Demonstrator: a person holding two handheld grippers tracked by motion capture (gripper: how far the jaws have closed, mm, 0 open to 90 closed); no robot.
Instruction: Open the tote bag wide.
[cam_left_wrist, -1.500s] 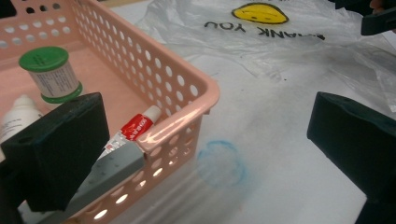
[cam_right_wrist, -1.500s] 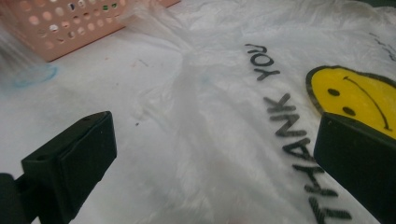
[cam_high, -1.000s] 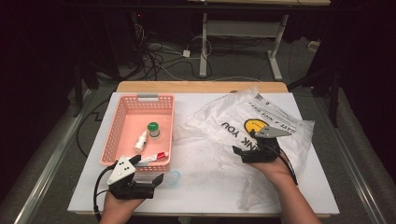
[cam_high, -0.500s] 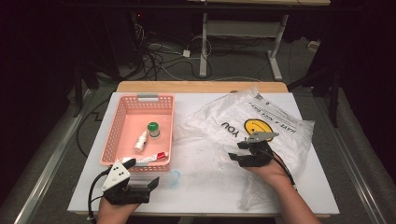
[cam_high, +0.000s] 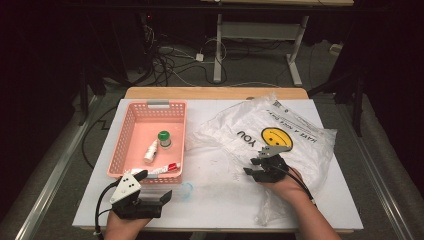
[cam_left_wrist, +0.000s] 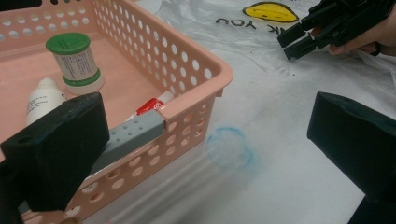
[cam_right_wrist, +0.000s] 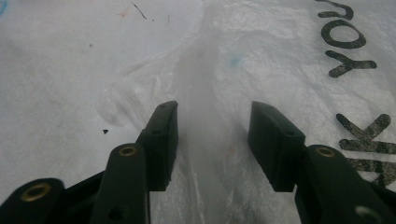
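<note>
A clear plastic bag (cam_high: 300, 145) with a yellow smiley and black lettering lies crumpled on the right half of the white table (cam_high: 225, 205). My right gripper (cam_high: 251, 166) rests low on the bag's left part. Its jaws have just been closing. In the right gripper view, the right gripper (cam_right_wrist: 212, 135) straddles a raised fold of the bag (cam_right_wrist: 205, 84), and a gap still shows on both sides of the fold. My left gripper (cam_high: 152, 185) stands wide open by the near corner of a pink basket (cam_high: 131, 125), holding nothing.
In the basket (cam_left_wrist: 187, 51) lie a green-capped bottle (cam_high: 164, 138) (cam_left_wrist: 74, 60), a small white bottle (cam_high: 151, 151) (cam_left_wrist: 44, 98) and a red-and-white tube (cam_high: 165, 168) (cam_left_wrist: 152, 105). A clear round thing with a blue rim (cam_high: 186, 190) (cam_left_wrist: 231, 147) sits just right of the basket's near corner.
The right gripper has come down and toward the person onto the bag, and its jaws have narrowed around a fold. The left gripper has stayed where it was.
</note>
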